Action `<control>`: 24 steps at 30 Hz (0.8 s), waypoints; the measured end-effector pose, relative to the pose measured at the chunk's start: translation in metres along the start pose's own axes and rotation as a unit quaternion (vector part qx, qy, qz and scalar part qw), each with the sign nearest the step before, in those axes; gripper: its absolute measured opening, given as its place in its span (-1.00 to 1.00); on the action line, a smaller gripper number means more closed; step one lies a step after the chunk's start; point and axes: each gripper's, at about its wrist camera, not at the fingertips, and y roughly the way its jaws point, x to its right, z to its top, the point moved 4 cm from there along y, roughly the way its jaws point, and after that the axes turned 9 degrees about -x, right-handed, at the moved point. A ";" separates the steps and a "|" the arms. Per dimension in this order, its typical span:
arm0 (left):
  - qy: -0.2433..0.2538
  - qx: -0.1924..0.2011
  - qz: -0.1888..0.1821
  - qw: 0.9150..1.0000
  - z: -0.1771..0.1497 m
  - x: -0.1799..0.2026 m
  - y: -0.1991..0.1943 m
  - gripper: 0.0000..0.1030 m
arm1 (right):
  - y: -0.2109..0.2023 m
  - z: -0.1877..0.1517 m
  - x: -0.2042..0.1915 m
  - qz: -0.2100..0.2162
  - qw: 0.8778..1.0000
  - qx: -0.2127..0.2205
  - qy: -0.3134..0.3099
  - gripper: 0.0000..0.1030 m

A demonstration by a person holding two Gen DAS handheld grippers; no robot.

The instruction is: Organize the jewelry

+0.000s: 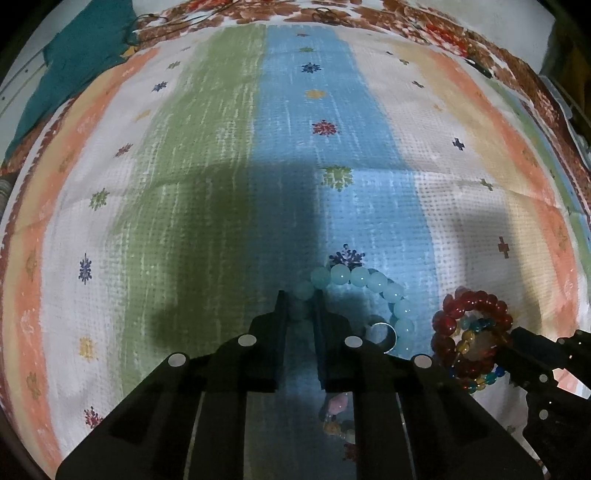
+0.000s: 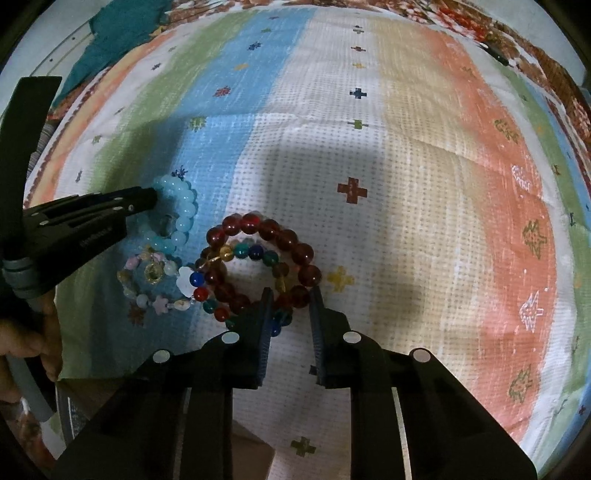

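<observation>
A light blue bead bracelet (image 1: pixel 373 284) lies on the striped cloth (image 1: pixel 221 166). My left gripper (image 1: pixel 300 301) has its jaws narrowly apart, around beads at the bracelet's left end; the right wrist view shows its tips (image 2: pixel 149 199) at the blue bracelet (image 2: pixel 181 210). A dark red bead bracelet (image 2: pixel 280 243) lies over a multicolour bead bracelet (image 2: pixel 255 253). My right gripper (image 2: pixel 291 297) is open, its fingers straddling the near edge of the red bracelet. A pastel charm bracelet (image 2: pixel 155 284) and a silver ring (image 1: pixel 382 330) lie close by.
A teal cloth (image 1: pixel 81 62) lies at the far left corner. A floral patterned fabric (image 1: pixel 424 26) borders the far side. The striped cloth's near edge (image 2: pixel 92 376) shows at the lower left of the right wrist view, by the person's hand (image 2: pixel 22 339).
</observation>
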 end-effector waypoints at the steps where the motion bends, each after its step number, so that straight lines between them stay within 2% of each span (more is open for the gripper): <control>1: -0.001 0.000 0.000 1.000 0.000 0.000 -0.001 -0.79 | 0.000 0.000 0.000 0.000 1.000 0.001 0.000 -0.62; 3: -0.002 0.000 0.000 1.000 -0.002 -0.001 -0.003 -0.79 | -0.003 0.001 0.001 -0.002 1.000 0.006 -0.001 -0.79; 4: -0.003 0.001 -0.001 1.000 -0.002 -0.001 -0.004 -0.79 | -0.004 0.001 0.001 -0.001 1.000 0.006 -0.001 -0.80; 20: -0.004 0.037 -0.021 0.999 -0.013 0.001 -0.051 -0.79 | -0.032 -0.003 -0.007 0.006 0.999 0.039 -0.014 -0.80; 24: 0.010 0.043 -0.014 0.999 -0.016 0.006 -0.059 -0.79 | -0.039 -0.005 -0.013 0.008 0.999 0.045 -0.025 -0.80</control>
